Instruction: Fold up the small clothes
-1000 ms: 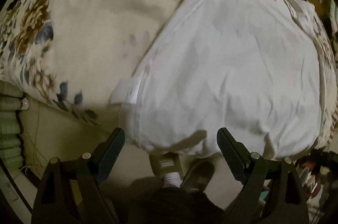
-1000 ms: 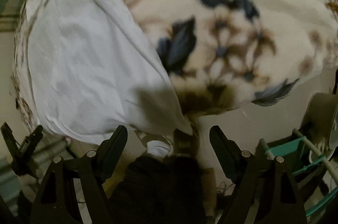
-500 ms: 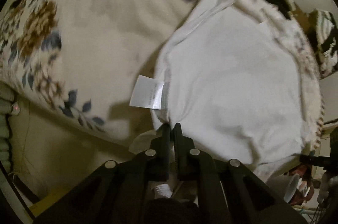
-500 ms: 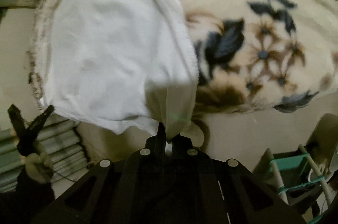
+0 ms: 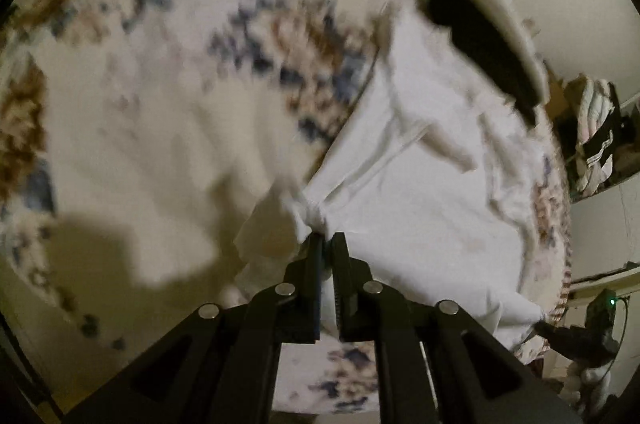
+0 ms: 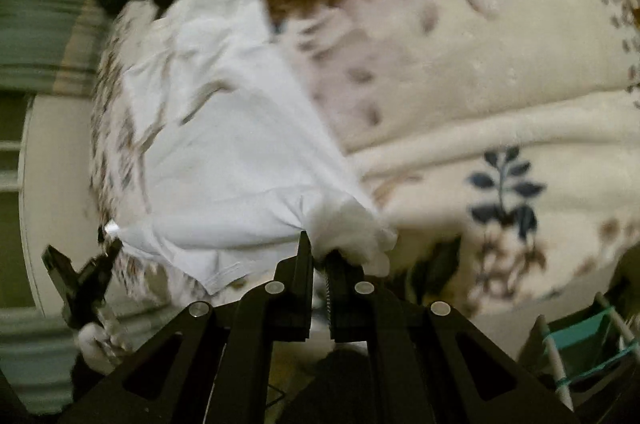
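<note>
A small white garment (image 5: pixel 432 191) lies on a cream floral blanket (image 5: pixel 132 111). My left gripper (image 5: pixel 327 244) is shut on one near corner of it, and the cloth bunches at the fingertips. My right gripper (image 6: pixel 318 248) is shut on the other near corner of the white garment (image 6: pixel 224 159). Both corners are raised and the near hem is stretched between them. The right gripper also shows at the lower right of the left wrist view (image 5: pixel 560 334), and the left gripper at the lower left of the right wrist view (image 6: pixel 84 280).
The floral blanket (image 6: pixel 480 95) covers the whole surface. A dark object (image 5: pixel 480 39) lies past the garment's far end. A teal rack (image 6: pixel 580 348) stands to the right below the bed edge. Hanging clothes (image 5: pixel 596 135) are at the far right.
Both grippers went from open to shut on the garment's near corners. They have since lifted the corners and carried them forward over the garment.
</note>
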